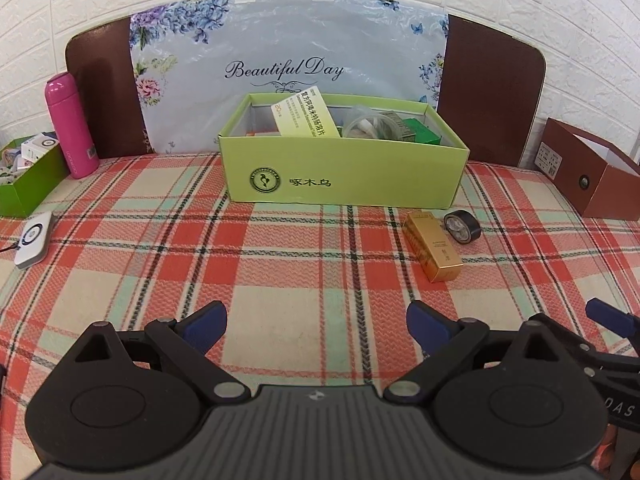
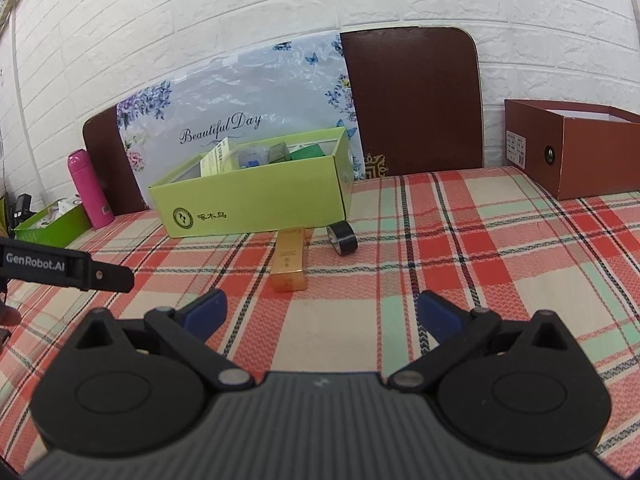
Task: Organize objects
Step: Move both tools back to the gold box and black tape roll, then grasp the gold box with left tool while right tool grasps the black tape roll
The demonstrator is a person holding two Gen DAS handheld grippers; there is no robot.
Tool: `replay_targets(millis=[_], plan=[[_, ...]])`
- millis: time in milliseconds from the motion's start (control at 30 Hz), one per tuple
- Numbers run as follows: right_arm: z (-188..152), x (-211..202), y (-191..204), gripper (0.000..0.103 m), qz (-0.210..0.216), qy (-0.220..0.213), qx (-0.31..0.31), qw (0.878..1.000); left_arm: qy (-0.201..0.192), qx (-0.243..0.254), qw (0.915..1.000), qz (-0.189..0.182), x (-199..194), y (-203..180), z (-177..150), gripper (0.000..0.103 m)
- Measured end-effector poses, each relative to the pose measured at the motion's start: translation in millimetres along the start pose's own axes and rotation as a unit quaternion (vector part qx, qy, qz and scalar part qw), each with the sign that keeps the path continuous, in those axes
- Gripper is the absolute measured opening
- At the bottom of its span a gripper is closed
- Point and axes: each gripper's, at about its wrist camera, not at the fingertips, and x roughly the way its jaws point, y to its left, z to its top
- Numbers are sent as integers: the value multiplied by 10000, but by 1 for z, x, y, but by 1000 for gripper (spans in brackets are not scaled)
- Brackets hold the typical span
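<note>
A light green open box (image 1: 344, 172) (image 2: 256, 200) stands on the plaid tablecloth (image 1: 280, 264), holding a leaflet, a clear bag and small green boxes. In front of its right corner lie a gold carton (image 1: 432, 248) (image 2: 289, 262) and a black tape roll (image 1: 462, 227) (image 2: 342, 239). My left gripper (image 1: 317, 326) is open low over the cloth, nothing between its blue pads. My right gripper (image 2: 322, 318) is open too, just short of the gold carton and empty.
A pink bottle (image 1: 71, 126) (image 2: 90, 190) and a small green tray (image 1: 28, 178) of items stand at the left. A white device (image 1: 34, 238) lies near the left edge. A brown open box (image 1: 588, 176) (image 2: 572, 148) sits at the right. A headboard with a floral sheet (image 1: 288, 68) backs the scene.
</note>
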Motion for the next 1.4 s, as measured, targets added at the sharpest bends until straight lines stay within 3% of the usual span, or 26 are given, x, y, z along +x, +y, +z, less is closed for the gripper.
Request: replay_targets(millis=[267,467,600,633,667,733,867,1000,1133,1233,1267,1300,1400], plan=[[-2,-3,-23,103,-60,-19,213,9998,74,-112,9977,-663,42,-44,18,99],[-7,-6,-37,103,-119,76,311,9994,163,250,9978,-594,93,-86,28,98],[-7,-6,-41,103,-104,108,279,9995,472,19,9959,-773,121,-85,30,84],[-8,-5,-41,103,-91,126,258,9995,506,10,9952,-836,126,-83,29,65],[-7,-4,-40,103,-76,126,229,9996,517,77,9951,-845,128,-80,28,59],[-6,0,-38,103,21,145,127,9998,433,136,9949,-906,122,-70,27,34],[5,22,-29,103,20,154,-132,9998,524,-58,9939,-970,102,-37,19,34],[22,67,-17,86,-50,222,-520,9984,495,-21,9967,-639,78,-11,-3,34],[39,118,-4,67,-29,372,-720,9967,516,-169,9966,-624,60,9,-18,34],[45,147,5,45,-169,506,-892,9946,541,-177,9965,-605,55,18,-21,34],[45,154,7,24,-211,629,-936,9934,545,-170,9966,-585,54,20,-21,34],[45,158,7,18,-229,758,-914,9927,552,-157,9967,-583,53,22,-21,34],[39,140,11,18,240,717,-745,9943,611,-178,9956,-690,51,28,-21,33]])
